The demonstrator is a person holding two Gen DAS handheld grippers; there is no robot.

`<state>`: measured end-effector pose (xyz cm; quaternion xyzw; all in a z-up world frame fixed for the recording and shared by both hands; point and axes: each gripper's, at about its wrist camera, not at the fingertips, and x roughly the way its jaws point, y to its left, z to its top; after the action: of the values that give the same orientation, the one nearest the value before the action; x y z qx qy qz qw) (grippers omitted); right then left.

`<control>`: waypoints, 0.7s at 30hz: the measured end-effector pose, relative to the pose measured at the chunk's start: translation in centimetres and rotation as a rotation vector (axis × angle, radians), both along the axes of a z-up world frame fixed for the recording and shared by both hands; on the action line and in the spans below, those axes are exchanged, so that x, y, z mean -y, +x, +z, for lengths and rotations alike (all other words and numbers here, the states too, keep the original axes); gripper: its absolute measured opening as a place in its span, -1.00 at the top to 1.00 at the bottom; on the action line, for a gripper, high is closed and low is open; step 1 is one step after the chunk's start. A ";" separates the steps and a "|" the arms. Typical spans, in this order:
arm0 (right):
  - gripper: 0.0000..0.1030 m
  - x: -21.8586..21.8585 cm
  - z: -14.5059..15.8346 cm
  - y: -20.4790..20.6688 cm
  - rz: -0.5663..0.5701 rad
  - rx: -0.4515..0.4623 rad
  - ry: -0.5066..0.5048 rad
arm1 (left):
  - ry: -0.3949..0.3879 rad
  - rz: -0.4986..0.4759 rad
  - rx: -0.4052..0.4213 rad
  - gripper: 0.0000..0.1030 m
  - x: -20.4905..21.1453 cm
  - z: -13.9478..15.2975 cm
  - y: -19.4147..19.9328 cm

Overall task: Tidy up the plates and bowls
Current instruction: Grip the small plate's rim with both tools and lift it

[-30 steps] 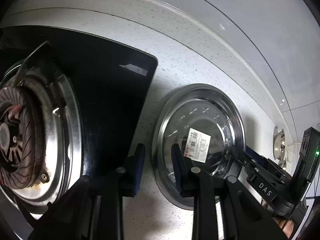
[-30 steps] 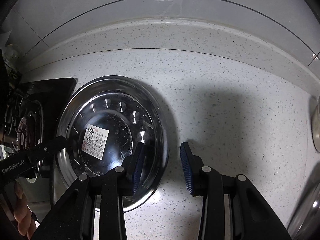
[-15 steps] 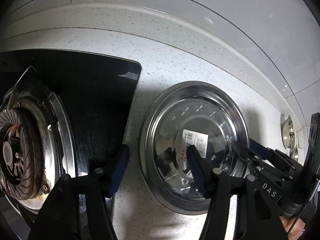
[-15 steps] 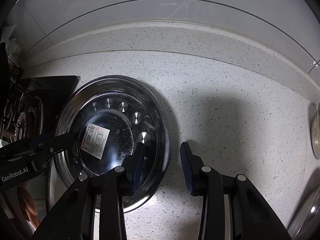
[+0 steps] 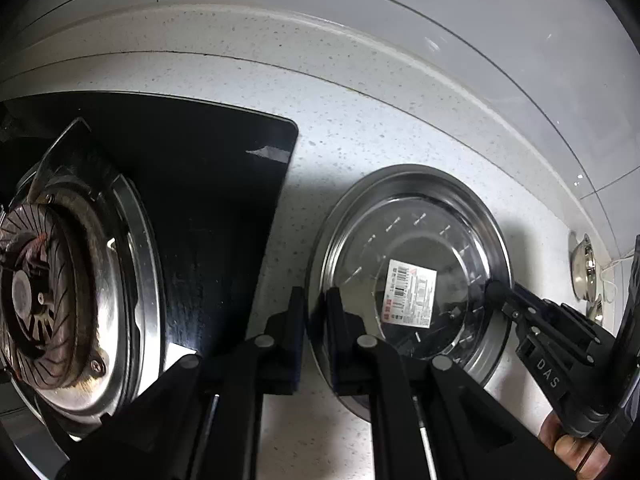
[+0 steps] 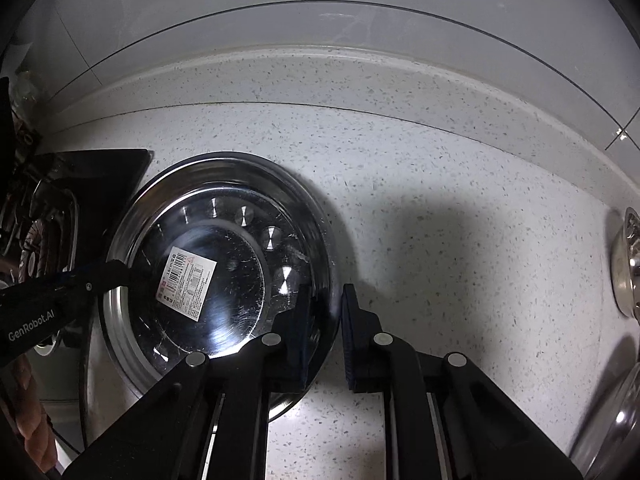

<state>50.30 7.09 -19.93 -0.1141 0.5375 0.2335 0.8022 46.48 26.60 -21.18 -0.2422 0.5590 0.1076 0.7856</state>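
Steel plate: it is lying flat on the speckled white table, just beside the black glass edge of the stove, with the tiled wall running behind it.
Label: a white printed sticker is sitting in the middle of the plate's well.
Left gripper: its fingers have just been closing and are now pinching the plate's rim on the stove side, one finger outside the rim over the table, the other inside over the plate.
Right gripper: its fingers have just been closing too and are clamping the opposite rim, the left finger lying inside the plate, the right one outside on the table.
Cross view: each gripper is showing in the other's camera, the left one reaching in from the left of the right wrist view, the right one entering from the right of the left wrist view.
Hands: part of a hand is gripping the right tool's handle; fingers of the other hand are showing at the left edge of the right wrist view.
Burner: it is sitting in its steel ring on the stove, left of the plate.
Other steelware: shiny bowls are standing at the far right of the table, well apart from the plate.
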 end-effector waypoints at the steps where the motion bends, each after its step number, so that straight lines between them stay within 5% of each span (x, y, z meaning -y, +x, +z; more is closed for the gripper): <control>1: 0.76 0.1 0.4 -0.1 -0.005 0.008 0.002 | -0.007 0.005 0.011 0.83 0.0 0.2 -0.1; 11: 0.78 2.3 8.1 -1.2 -0.048 0.083 0.067 | 0.021 -0.011 0.118 0.83 1.5 9.2 -2.8; 21: 0.78 9.0 14.8 -8.5 -0.067 0.130 0.065 | -0.008 -0.083 0.122 0.83 8.1 15.1 -10.0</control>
<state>41.82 -1.92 -5.14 -0.0848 0.4800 0.2160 0.8460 36.47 18.54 -6.12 -0.2280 0.5199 0.0578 0.8212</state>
